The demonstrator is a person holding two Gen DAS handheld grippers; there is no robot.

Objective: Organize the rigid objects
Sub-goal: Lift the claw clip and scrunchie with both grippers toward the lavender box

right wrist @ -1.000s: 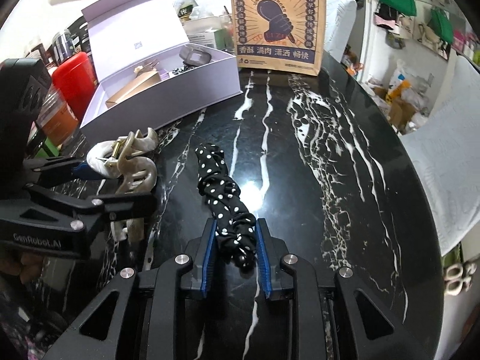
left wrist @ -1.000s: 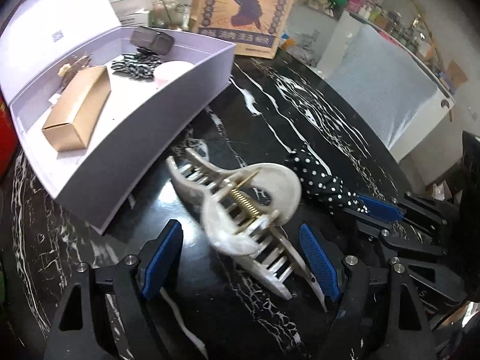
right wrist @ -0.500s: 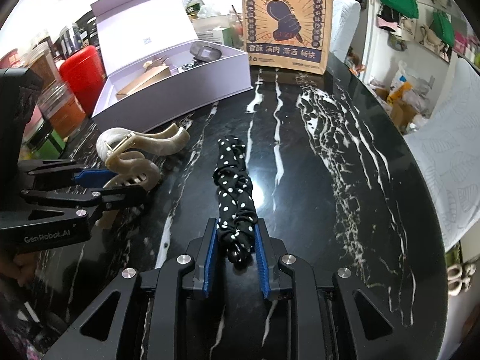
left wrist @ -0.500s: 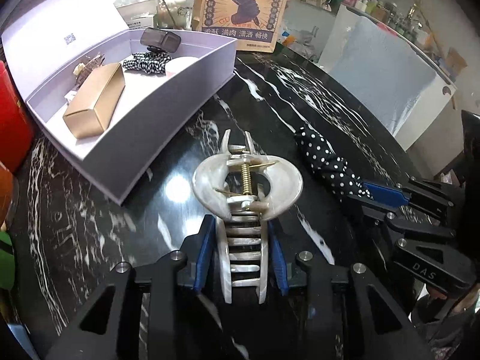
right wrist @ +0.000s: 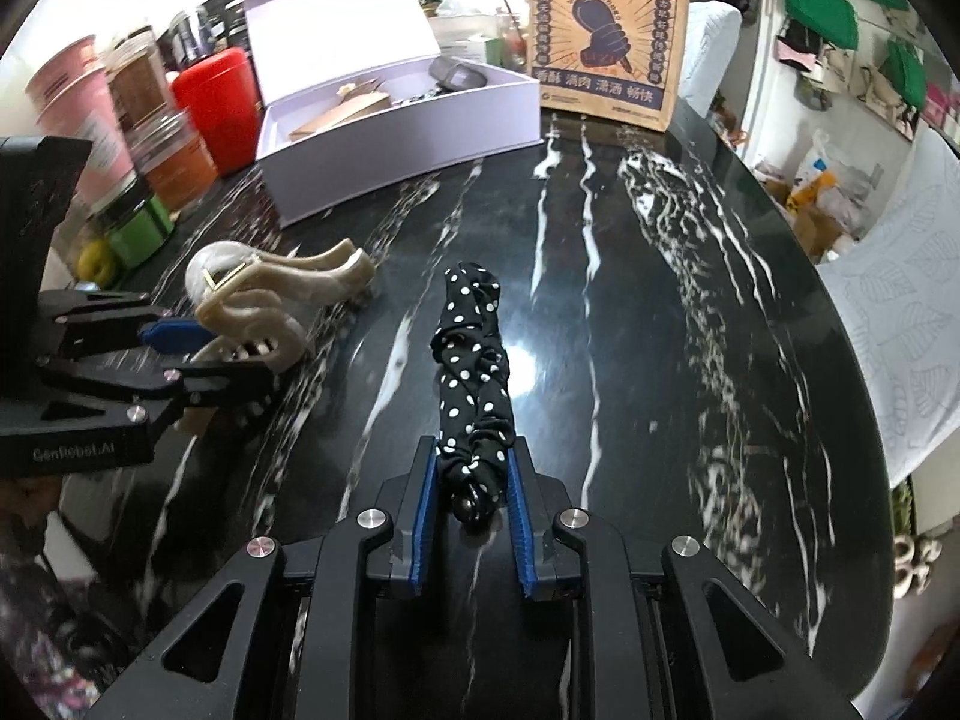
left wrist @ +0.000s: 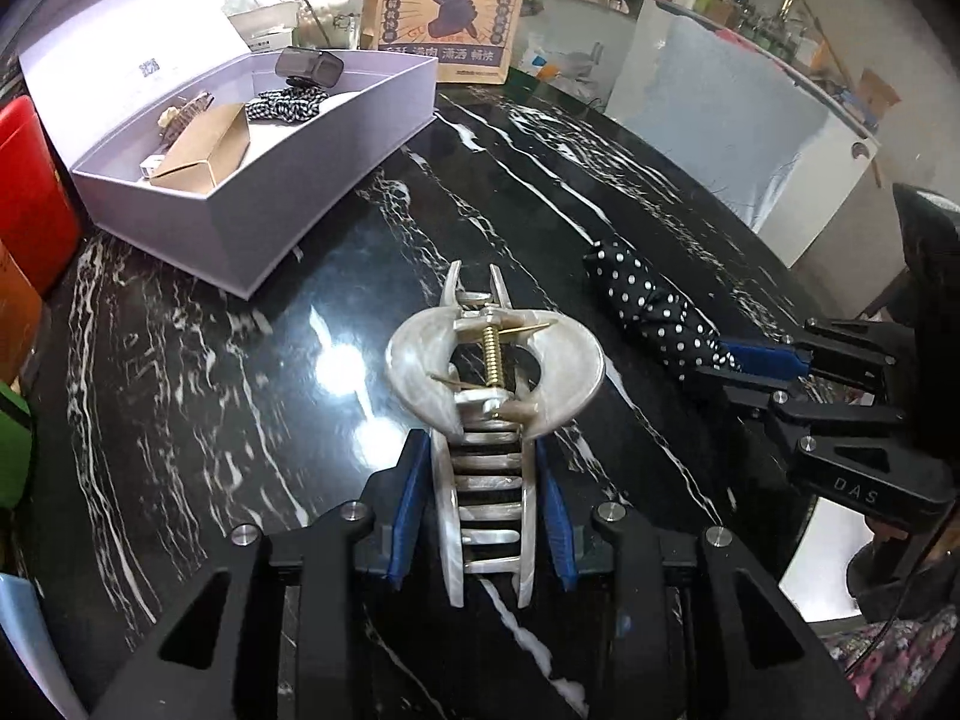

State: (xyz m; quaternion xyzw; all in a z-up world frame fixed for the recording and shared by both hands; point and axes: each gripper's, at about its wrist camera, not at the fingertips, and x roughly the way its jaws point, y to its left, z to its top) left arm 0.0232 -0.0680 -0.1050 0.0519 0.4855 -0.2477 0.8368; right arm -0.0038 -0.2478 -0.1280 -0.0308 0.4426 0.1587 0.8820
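Transport toward the open lavender cardboard box (left wrist: 336,138), which sits ahead and left of the left gripper (left wrist: 483,516), calls for a level, unhurried carry. Its blue pads clamp the pearly white plastic claw clip (left wrist: 489,414) by the teeth. The right gripper (right wrist: 471,516) pinches the black polka-dot fabric scrunchie (right wrist: 474,384) by its near end.

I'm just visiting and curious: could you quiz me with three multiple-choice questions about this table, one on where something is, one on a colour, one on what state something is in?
1. Where is the gold carton?
A. inside the lilac box
B. on the marble table
C. under the paper bag

2. The scrunchie is
A. red
B. black with white dots
C. green

3. The left hand-held gripper is
A. open
B. shut on the hair claw
C. holding the scrunchie

Answers: 1 A, it lies within the walls. 2 B, the dots show. 3 B, both pads press the claw's teeth.
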